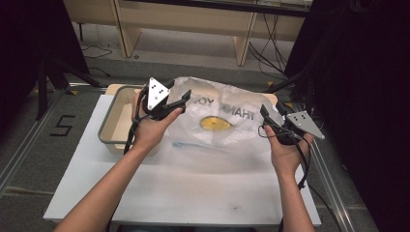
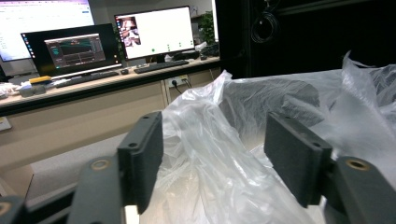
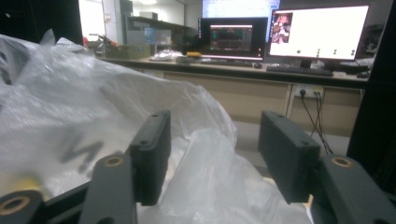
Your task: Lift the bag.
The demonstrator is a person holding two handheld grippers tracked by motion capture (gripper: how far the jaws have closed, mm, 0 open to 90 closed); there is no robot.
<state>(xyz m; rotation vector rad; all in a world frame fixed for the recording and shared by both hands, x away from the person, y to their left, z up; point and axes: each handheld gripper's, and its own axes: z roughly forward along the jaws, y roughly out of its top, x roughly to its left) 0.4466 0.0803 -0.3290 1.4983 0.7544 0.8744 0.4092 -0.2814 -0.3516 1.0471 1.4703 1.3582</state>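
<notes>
The counter (image 1: 193, 193) is covered toward its far edge by a clear plastic bag (image 1: 227, 123), beside a tray (image 1: 113, 126) at the far left corner. The bag is judged light, limp and slippery; its bunched rim is best pinched. The left gripper (image 1: 180, 99) and right gripper (image 1: 265, 116) are seen with jaws open, film loose between them.

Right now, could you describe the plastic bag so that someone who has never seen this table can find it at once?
Look at the white table and find the grey tray on its far left side. Just right of the tray lies the plastic bag, between the two grippers. It is the only crumpled, see-through thing there, with dark printed letters and a yellow round mark.
</notes>
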